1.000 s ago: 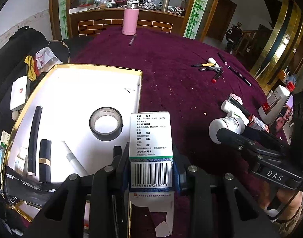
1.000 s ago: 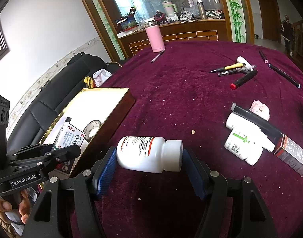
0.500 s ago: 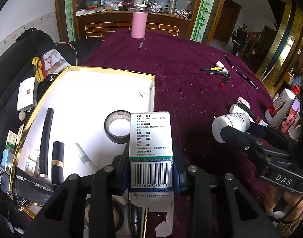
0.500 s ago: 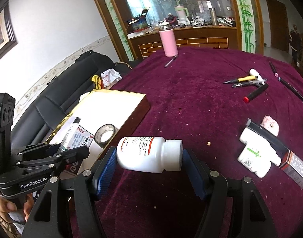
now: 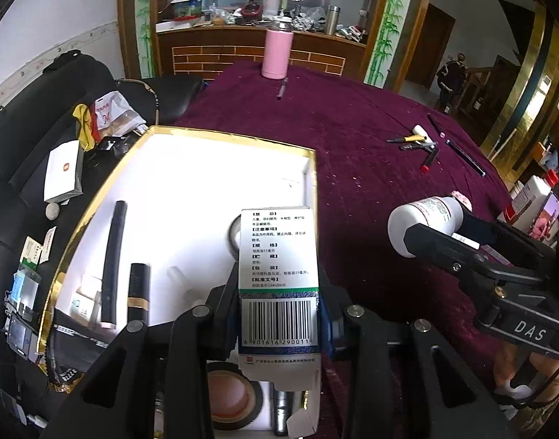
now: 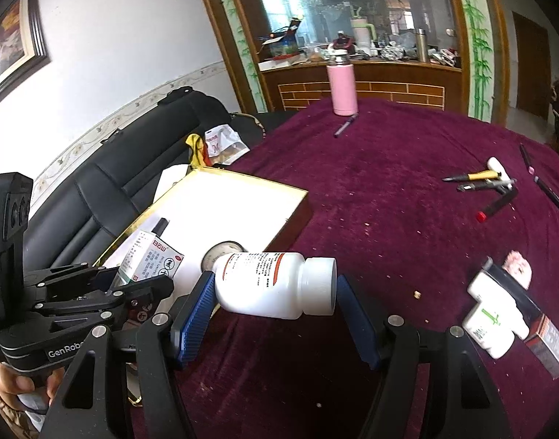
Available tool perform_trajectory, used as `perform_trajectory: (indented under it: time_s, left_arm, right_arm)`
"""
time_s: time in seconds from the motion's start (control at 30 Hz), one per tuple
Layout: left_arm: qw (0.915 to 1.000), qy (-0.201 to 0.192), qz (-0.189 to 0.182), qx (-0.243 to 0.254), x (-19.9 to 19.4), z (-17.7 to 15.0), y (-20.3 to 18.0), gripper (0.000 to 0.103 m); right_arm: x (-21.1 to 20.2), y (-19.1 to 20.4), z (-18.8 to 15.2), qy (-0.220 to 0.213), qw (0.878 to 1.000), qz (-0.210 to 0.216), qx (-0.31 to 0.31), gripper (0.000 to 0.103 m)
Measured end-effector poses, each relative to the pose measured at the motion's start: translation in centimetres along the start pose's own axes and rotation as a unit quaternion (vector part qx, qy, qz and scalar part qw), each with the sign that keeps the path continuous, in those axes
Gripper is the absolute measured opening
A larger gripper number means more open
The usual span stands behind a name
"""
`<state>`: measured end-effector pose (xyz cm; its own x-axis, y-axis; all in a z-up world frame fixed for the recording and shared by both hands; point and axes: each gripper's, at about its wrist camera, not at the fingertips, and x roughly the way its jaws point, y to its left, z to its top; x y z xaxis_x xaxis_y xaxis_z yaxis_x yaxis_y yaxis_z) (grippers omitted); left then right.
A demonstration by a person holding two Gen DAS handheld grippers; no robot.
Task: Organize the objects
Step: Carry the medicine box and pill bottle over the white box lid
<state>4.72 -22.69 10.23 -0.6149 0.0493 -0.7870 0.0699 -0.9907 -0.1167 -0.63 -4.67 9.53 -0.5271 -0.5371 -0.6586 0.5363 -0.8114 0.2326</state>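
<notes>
My left gripper is shut on a white and blue medicine box, held upright above the gold-rimmed white tray. The box also shows in the right wrist view. My right gripper is shut on a white pill bottle, held sideways above the purple tablecloth beside the tray's right edge. The bottle also shows in the left wrist view. In the tray lie a black tube, a black and gold lipstick and black tape rolls.
A pink flask stands at the far table edge. Pens and a red-capped marker lie at the right. White bottles and a dark box lie near right. A black sofa with clutter is left of the tray.
Both grippers have risen and pulled back with their loads. The tray looks farther off, and a second tape roll now shows under the medicine box.
</notes>
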Motion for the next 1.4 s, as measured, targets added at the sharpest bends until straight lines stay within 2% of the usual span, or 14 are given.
perform_trajectory:
  time_s: [0.33, 0.6, 0.83, 1.0, 1.13, 1.4]
  left_arm:
    - [0.9993, -0.005, 0.016, -0.034, -0.1, 0.0, 3.9, 0.033]
    - [0.9981, -0.002, 0.027, -0.055, 1.8, 0.8, 7.4, 0.033]
    - [0.9965, 0.009, 0.011, -0.083, 4.4, 3.0, 10.7, 0.033]
    - [0.9964, 0.025, 0.002, -0.081, 6.3, 4.0, 11.0, 0.033]
    - [0.9942, 0.032, -0.023, -0.101, 7.1, 4.8, 10.1, 0.033]
    - [0.9926, 0.061, -0.028, -0.101, 10.0, 3.4, 8.3, 0.034]
  right_arm:
    - [1.2, 2.1, 1.5, 0.000, 1.000, 0.019, -0.025, 0.073]
    - [3.6, 3.8, 2.1, 0.019, 0.999, 0.034, -0.037, 0.073]
    - [4.8, 4.9, 1.6, 0.032, 0.998, 0.039, -0.047, 0.073]
    - [5.3, 5.2, 1.4, 0.038, 0.997, 0.038, -0.050, 0.073]
    - [5.4, 5.1, 1.4, 0.038, 0.998, 0.037, -0.045, 0.073]
    - [5.2, 5.0, 1.4, 0.036, 0.998, 0.033, -0.045, 0.073]
